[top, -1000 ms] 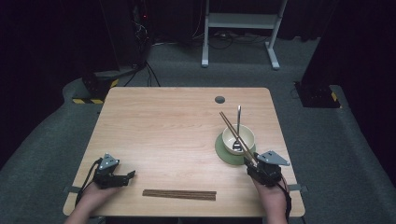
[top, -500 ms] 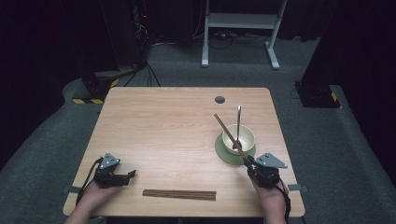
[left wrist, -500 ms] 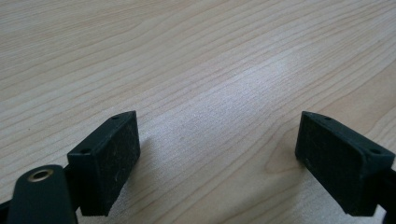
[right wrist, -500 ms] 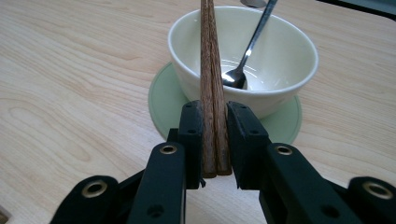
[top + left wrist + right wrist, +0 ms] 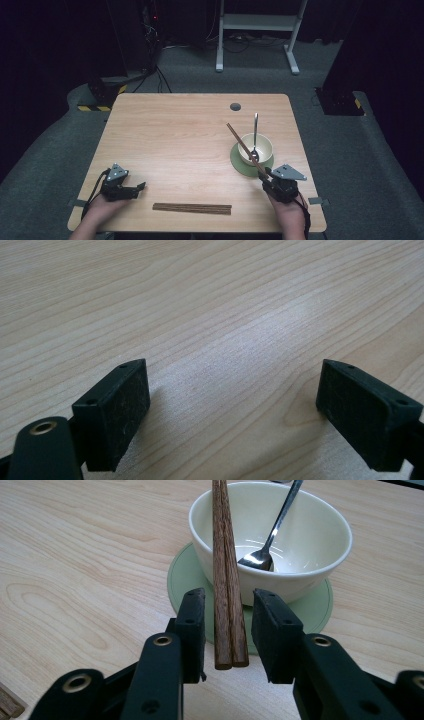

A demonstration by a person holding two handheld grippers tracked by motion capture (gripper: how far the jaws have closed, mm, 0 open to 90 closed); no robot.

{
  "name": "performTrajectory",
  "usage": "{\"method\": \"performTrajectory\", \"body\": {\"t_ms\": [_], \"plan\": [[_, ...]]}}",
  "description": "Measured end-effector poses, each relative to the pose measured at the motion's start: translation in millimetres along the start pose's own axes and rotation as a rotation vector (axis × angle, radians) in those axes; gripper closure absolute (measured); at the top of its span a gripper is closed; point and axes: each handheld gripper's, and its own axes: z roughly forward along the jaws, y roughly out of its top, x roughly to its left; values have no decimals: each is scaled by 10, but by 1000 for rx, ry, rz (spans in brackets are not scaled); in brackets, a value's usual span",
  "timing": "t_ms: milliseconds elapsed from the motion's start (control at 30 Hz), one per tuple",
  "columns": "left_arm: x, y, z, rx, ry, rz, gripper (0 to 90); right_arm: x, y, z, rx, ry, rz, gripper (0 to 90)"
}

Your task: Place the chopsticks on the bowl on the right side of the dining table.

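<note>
Change: right gripper point(image 5: 229, 630) jaws have just been opening after a squeeze; the pair of brown wooden chopsticks point(image 5: 227, 580) has tipped a little further left over the bowl.
Right jaws: slightly parted, chopstick ends between the pads, small gaps either side.
Chopsticks: leaning on the rim of the cream ceramic bowl point(image 5: 300, 555), which sits on a round pale green coaster point(image 5: 185, 575).
Bowl contents: metal spoon point(image 5: 267, 540).
Left gripper point(image 5: 235, 410): jaws spread wide over bare light wooden table point(image 5: 200, 300).
Near edge: second brown chopstick pair point(image 5: 192, 208), lying flat.
</note>
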Motion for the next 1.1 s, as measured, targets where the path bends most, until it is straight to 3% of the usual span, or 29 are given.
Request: {"method": "performTrajectory", "body": {"t_ms": [67, 200, 333, 567, 633, 700, 767, 867, 933, 967, 1067, 1100], "plan": [[-5, 5, 3, 2, 5, 2, 130, 15, -1, 12, 4, -15, -4, 577], [-19, 20, 3, 9, 8, 13, 128, 12, -5, 20, 11, -35, -10, 574], [-54, 34, -10, 6, 28, 56, 134, -18, -17, 7, 9, -46, 2, 574], [-162, 191, -16, -22, -12, 52, 132, -75, -32, -45, 1, -72, 18, 573], [-198, 357, -18, -57, -59, 10, 132, -85, -37, -42, 4, -74, 18, 570], [-211, 401, -14, -71, -57, 19, 134, -98, -46, -35, 6, -74, 24, 568], [-287, 601, 42, -114, -79, 16, 134, -131, -66, -26, 10, -81, 33, 568], [-379, 777, 125, -138, -96, 28, 135, -165, -70, -32, 9, -90, 43, 565], [-418, 840, 163, -142, -102, 35, 135, -183, -69, -29, 9, -95, 44, 555], [-502, 967, 266, -144, -111, 54, 136, -195, -72, -24, 11, -98, 44, 548], [-561, 1059, 355, -142, -123, 58, 136, -215, -81, -14, 18, -97, 51, 535], [-622, 1160, 460, -136, -125, 69, 138, -239, -84, -9, 17, -95, 56, 521]]}}
